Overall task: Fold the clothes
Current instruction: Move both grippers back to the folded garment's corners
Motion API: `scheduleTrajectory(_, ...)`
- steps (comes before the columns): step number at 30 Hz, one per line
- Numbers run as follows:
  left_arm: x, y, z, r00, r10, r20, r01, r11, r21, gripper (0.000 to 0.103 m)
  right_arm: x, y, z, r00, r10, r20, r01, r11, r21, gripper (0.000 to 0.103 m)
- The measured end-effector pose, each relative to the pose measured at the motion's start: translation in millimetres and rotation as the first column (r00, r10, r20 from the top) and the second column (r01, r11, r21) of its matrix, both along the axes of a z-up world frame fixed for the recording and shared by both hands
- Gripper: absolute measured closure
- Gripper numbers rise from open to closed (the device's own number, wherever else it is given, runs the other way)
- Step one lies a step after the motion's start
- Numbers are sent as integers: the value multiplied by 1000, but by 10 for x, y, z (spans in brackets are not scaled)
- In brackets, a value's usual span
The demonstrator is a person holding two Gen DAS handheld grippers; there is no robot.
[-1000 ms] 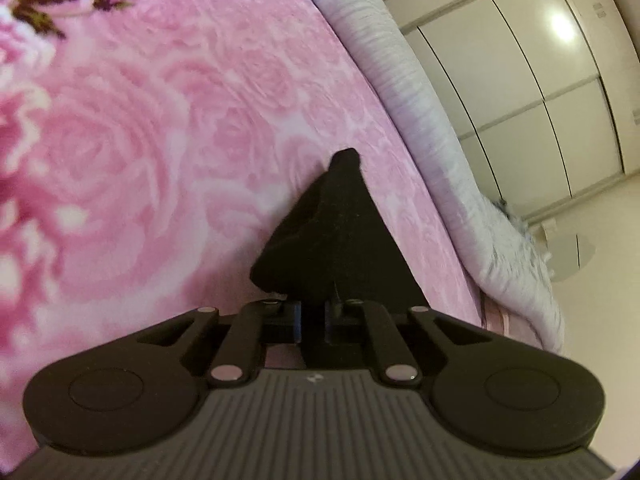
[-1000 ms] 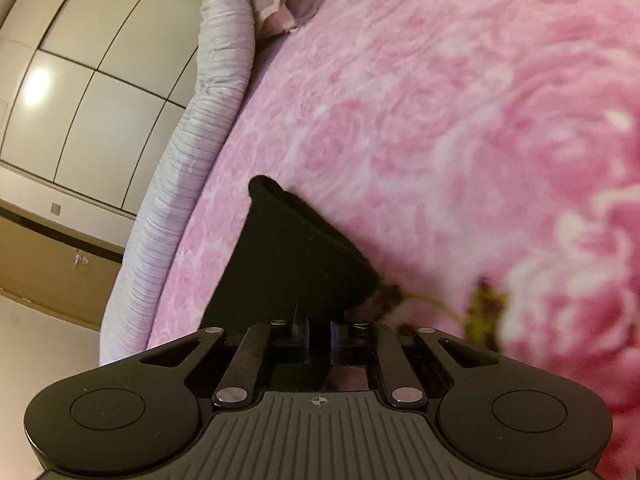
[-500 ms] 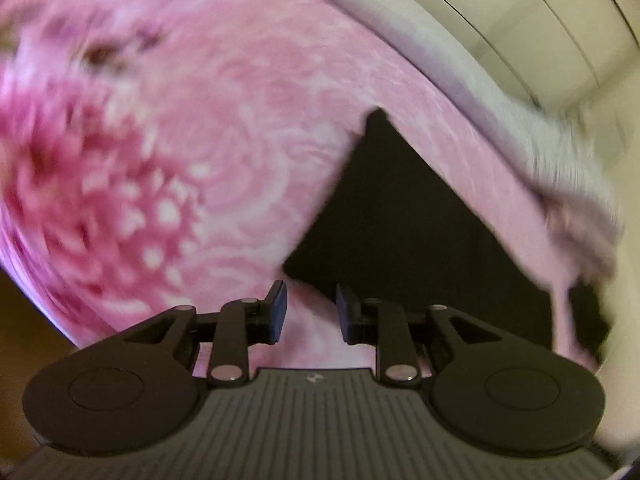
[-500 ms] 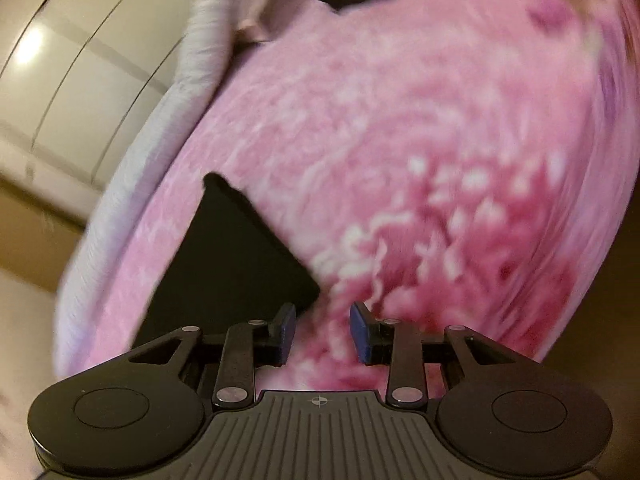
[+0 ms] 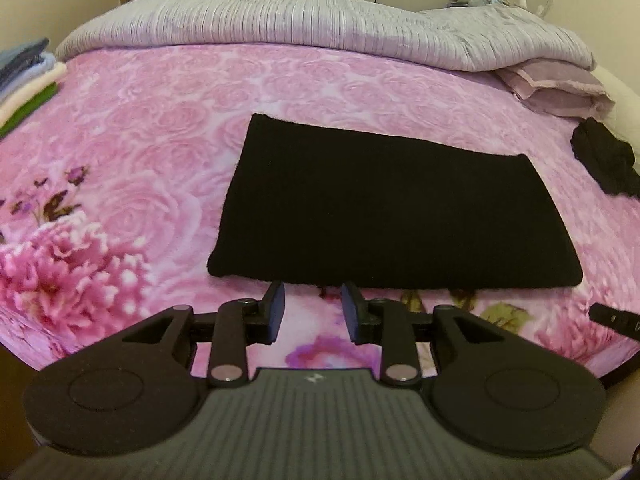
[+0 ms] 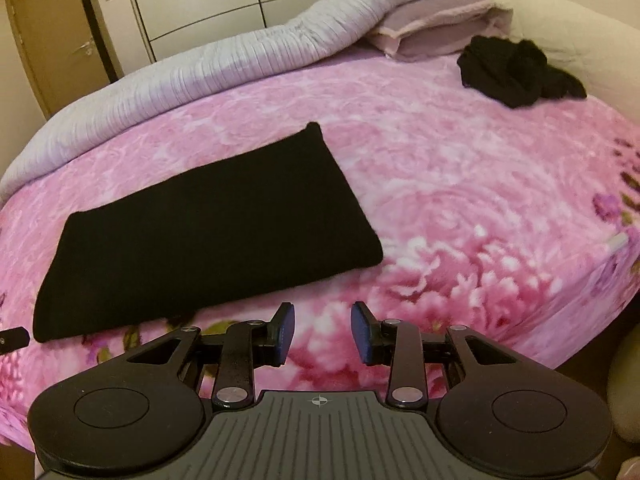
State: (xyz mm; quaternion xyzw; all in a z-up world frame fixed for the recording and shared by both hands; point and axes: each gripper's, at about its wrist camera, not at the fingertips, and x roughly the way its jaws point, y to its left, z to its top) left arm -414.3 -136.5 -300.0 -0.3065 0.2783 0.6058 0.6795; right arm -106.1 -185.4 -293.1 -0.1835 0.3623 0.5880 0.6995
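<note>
The left hand-held gripper [image 5: 313, 307] and right hand-held gripper [image 6: 323, 330] are hovering with jaws apart, gripping nothing, just short of the black garment's [image 5: 384, 208] near edge. It is lying flat as a neat rectangle on the bed [image 5: 168, 128], looking already folded.
</note>
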Motion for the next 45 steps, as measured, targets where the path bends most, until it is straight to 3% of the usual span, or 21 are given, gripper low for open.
scheduleTrajectory(13, 3, -20, -64, 1000, -15, 8, 15, 999, -29, 74, -69, 63, -98, 999, 27, -24, -29, 998, -53, 67)
scheduleTrajectory(16, -39, 17, -131, 997, -42, 67, 43, 999, -15, 75, -41, 108, -151, 1000, 16, -27, -18, 997, -69, 67)
scheduleTrajectory(20, -93, 70, -186, 975, -115, 191, 109, 993, 41, 80, -43, 198, -181, 999, 17, -38, -18, 999, -36, 67)
scheduleTrajectory(25, 28, 322, -261, 960, -176, 220, 164, 984, 71, 83, -64, 411, -187, 998, 28, -58, -26, 999, 34, 67)
scheduleTrajectory(28, 152, 498, -324, 951, -217, 220, 208, 976, 64, 87, 43, 511, -247, 992, -20, -122, 22, 1000, 17, 67)
scheduleTrajectory(34, 447, 741, -435, 914, -324, 243, 316, 946, 75, 89, 523, 415, -510, 900, -168, -402, 176, 984, -17, 67)
scheduleTrajectory(39, 694, 888, -634, 912, -359, 200, 359, 933, 39, 91, 868, 295, -712, 769, -253, -587, 281, 959, -45, 67)
scheduleTrajectory(42, 769, 932, -795, 918, -362, 164, 367, 930, -3, 91, 921, 321, -707, 746, -256, -614, 296, 954, -38, 67)
scheduleTrajectory(45, 717, 913, -705, 917, -347, 196, 352, 936, 10, 92, 979, 310, -759, 692, -285, -663, 344, 938, -44, 66)
